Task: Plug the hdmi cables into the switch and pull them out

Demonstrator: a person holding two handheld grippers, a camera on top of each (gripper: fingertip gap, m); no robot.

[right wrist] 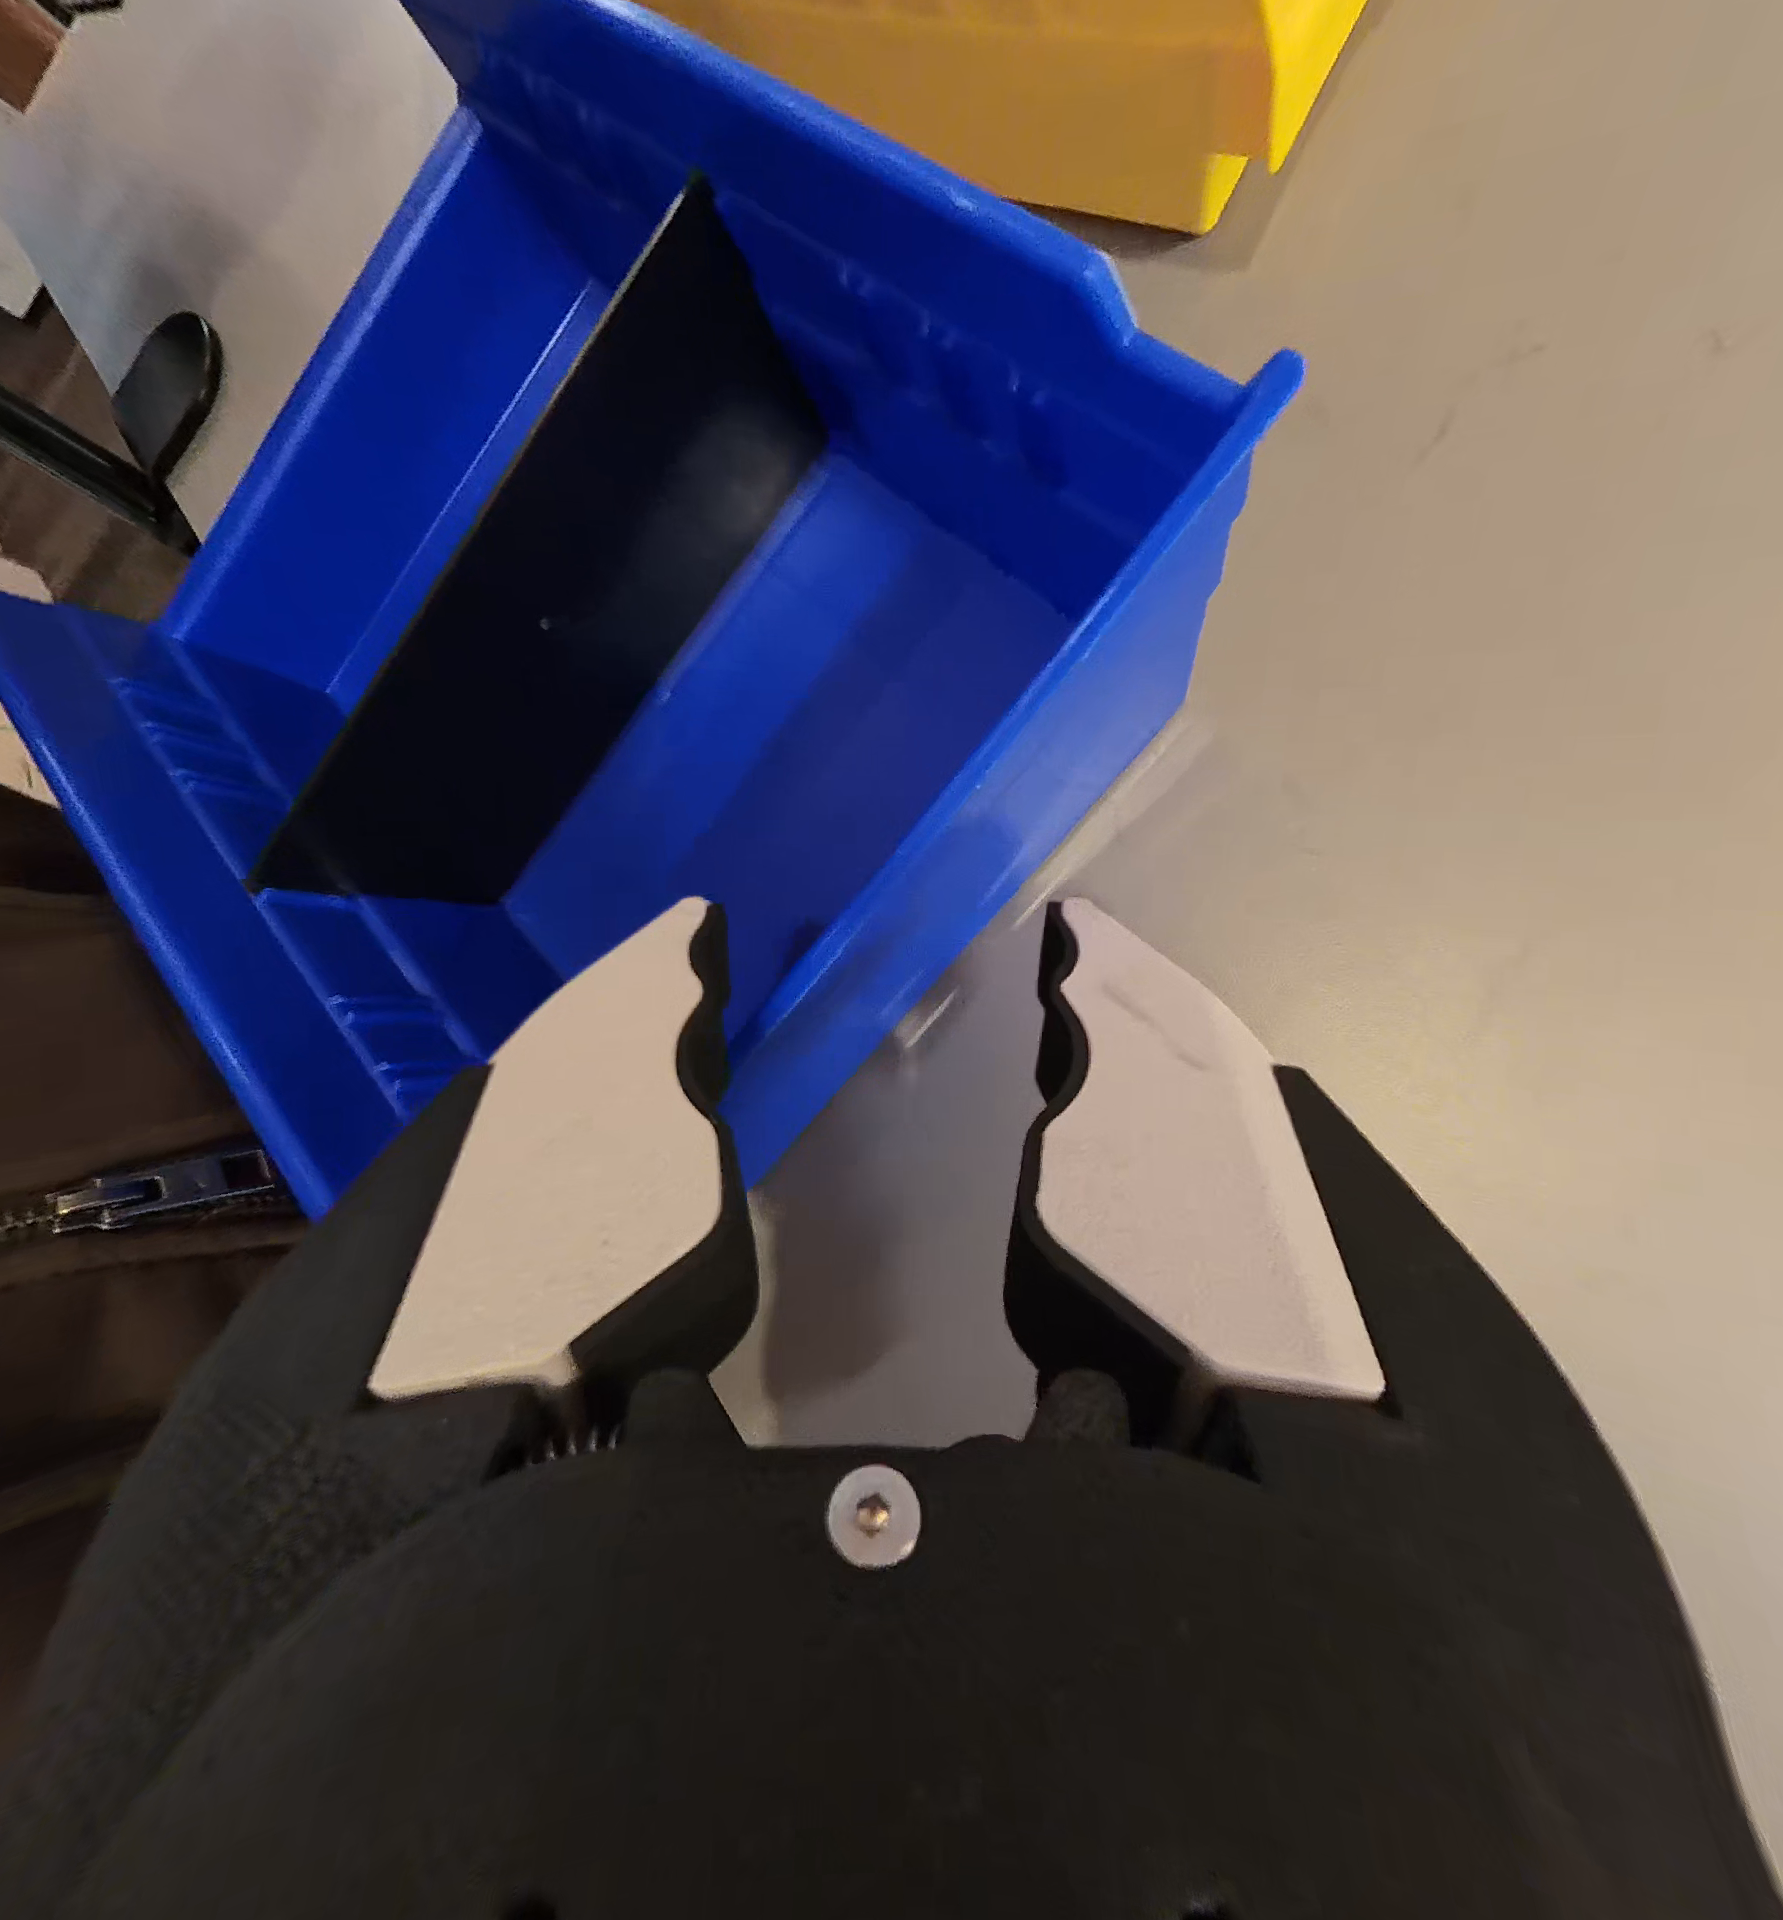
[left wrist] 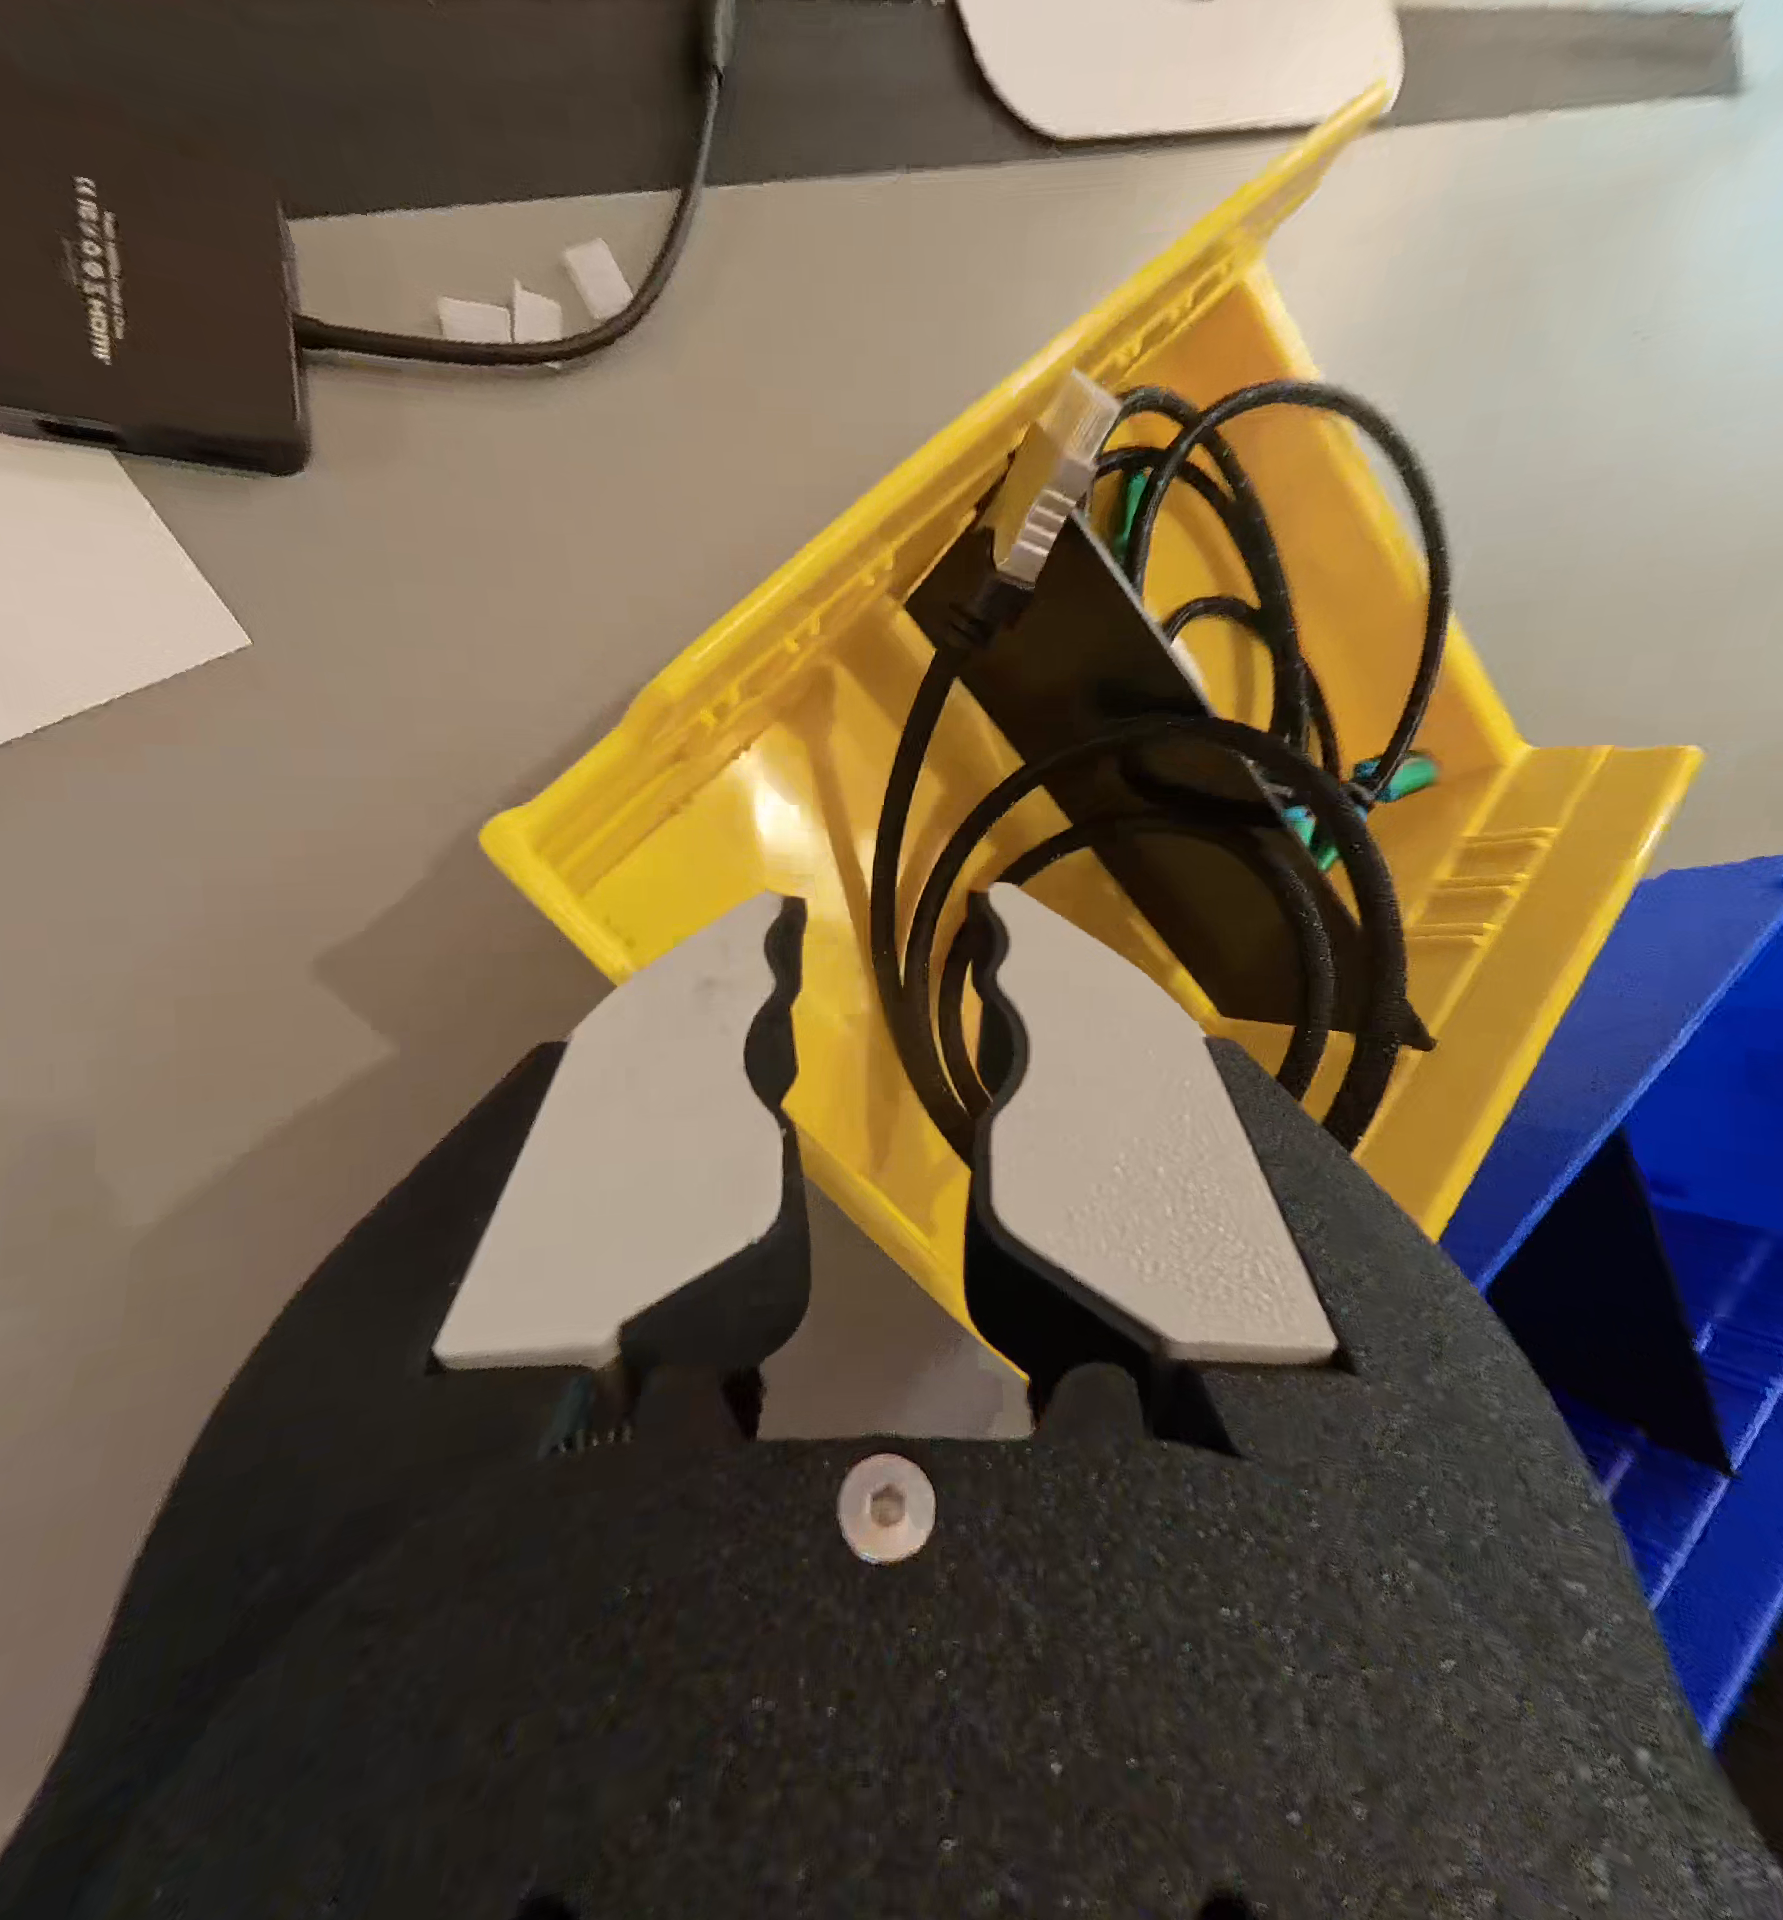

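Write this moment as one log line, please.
left gripper: open, over yellow bin holding black cable | right gripper: open, astride blue bin wall

Yellow bin [left wrist: 721, 748], blue bin [right wrist: 970, 665], black cable [left wrist: 1386, 488]

**Glossy bins on a matt desk**

The yellow bin [left wrist: 721, 769] and blue bin [right wrist: 928, 665] look like smooth, glossy moulded plastic. The black cable [left wrist: 1386, 582] inside the yellow one has a braided, matt sheath. The desk [left wrist: 399, 644] is smooth and dull. Both grippers' bodies look rough, grainy black plastic.
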